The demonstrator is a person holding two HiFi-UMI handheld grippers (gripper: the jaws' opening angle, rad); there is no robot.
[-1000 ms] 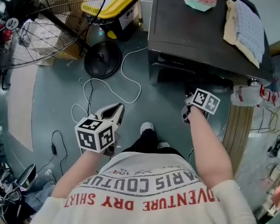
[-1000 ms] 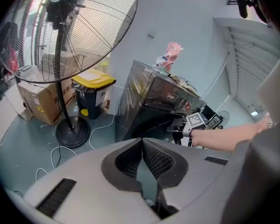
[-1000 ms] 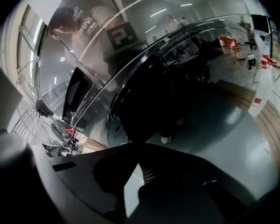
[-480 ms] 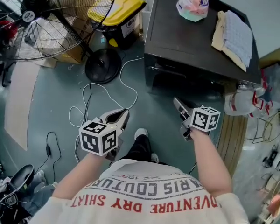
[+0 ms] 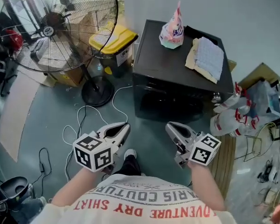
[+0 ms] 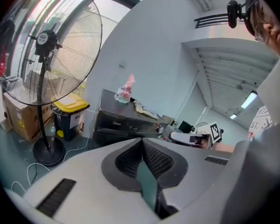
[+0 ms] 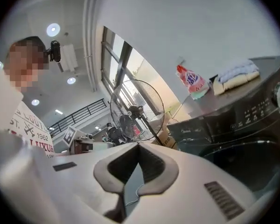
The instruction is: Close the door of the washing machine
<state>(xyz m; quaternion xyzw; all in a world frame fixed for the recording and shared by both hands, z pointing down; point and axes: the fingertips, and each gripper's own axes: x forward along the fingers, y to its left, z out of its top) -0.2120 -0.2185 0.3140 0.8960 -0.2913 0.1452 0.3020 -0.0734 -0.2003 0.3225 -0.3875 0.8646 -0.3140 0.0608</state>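
Observation:
The dark washing machine stands against the wall ahead of me. Its round door lies flush with the front, and it also shows at the lower right as the door in the right gripper view. My left gripper hangs in the air well short of the machine, jaws shut and empty, with its tips meeting at the left gripper. My right gripper is also shut on nothing, just in front of the door and clear of it, pointing roughly level as the right gripper.
A pink bag and folded cloths lie on the machine's top. A big floor fan and a yellow-lidded bin stand to the left. A white cable loops over the floor. Plastic bottles sit to the right.
Both grippers have risen. The right one came up and back from the machine's front and rolled over. The head view tilted up, so the machine sits farther off.

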